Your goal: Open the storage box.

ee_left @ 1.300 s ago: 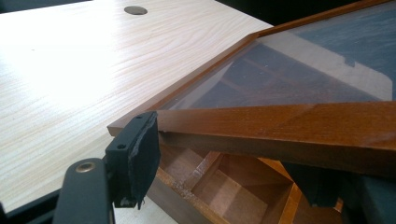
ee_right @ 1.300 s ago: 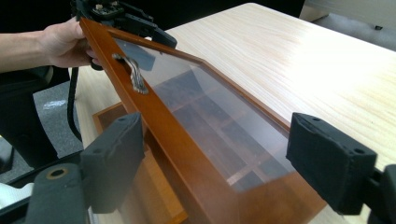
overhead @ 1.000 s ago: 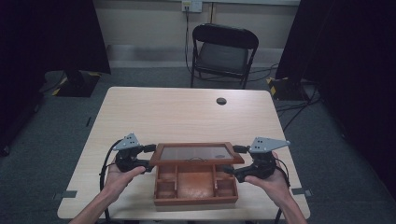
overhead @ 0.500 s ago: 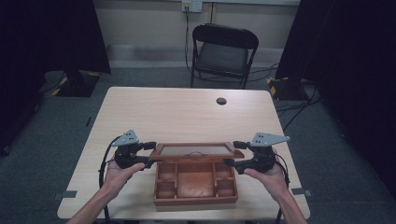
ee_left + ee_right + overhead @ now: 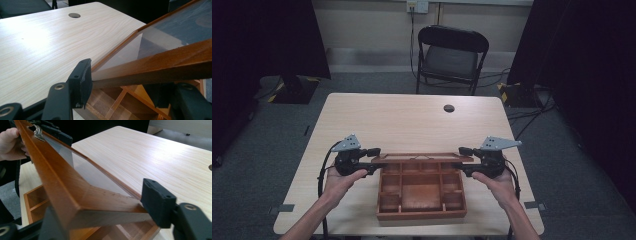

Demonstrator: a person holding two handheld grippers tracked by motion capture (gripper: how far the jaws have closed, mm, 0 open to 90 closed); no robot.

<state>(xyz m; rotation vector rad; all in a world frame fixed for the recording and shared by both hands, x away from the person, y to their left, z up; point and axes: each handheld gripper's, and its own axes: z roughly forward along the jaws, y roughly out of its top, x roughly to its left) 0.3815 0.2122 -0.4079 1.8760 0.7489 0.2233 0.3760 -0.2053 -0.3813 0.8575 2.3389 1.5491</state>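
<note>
Against the frames from a second before, the glass-paned lid (image 5: pixel 422 158) of the wooden box (image 5: pixel 421 192) had swung up from nearly flat to standing almost upright over the box's far edge. Both sets of jaws had just been closing. The left gripper (image 5: pixel 371 159) was clamped on the lid's left frame rail, and the right gripper (image 5: pixel 465 159) on its right rail. By this reading, the opening step was close to complete. The box sat at the table's (image 5: pixel 412 117) near edge, midway along it. Its compartments (image 5: pixel 421 195) appeared empty.
</note>
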